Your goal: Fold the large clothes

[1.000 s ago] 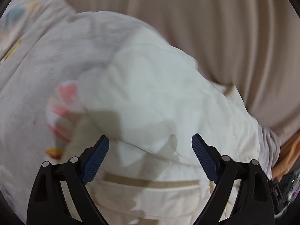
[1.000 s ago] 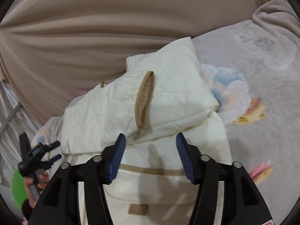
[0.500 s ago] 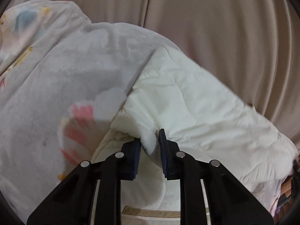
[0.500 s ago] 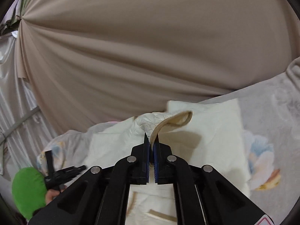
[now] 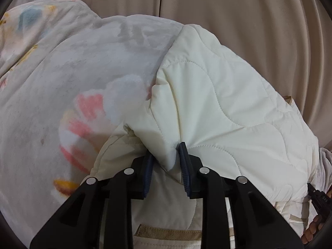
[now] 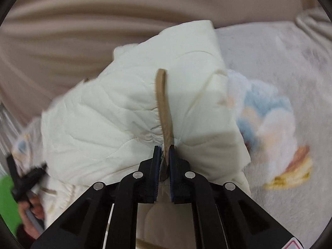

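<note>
A cream quilted jacket (image 5: pixel 228 103) lies bunched on a floral blanket (image 5: pixel 62 72). My left gripper (image 5: pixel 165 151) pinches a thick fold of the jacket's left edge; its jaws are opening slightly, with the fold still pressed between the pads. In the right wrist view the jacket (image 6: pixel 114 120) rises in a mound. My right gripper (image 6: pixel 165 148) is shut on the jacket's tan-trimmed edge (image 6: pixel 162 99), which runs up from the pads. The left gripper (image 6: pixel 22 178) and the hand holding it show at the far left there.
A beige curtain (image 5: pixel 228 10) hangs close behind the blanket, which spreads to the right (image 6: pixel 269 62) of the jacket. A tan band (image 5: pixel 168 231) of the jacket lies under my left gripper. A green sleeve (image 6: pixel 6 203) shows at the lower left edge.
Both grippers went from wide open above the jacket to closed on it. The left one took a fold at the left edge and sank a little; the right one took the tan-trimmed edge.
</note>
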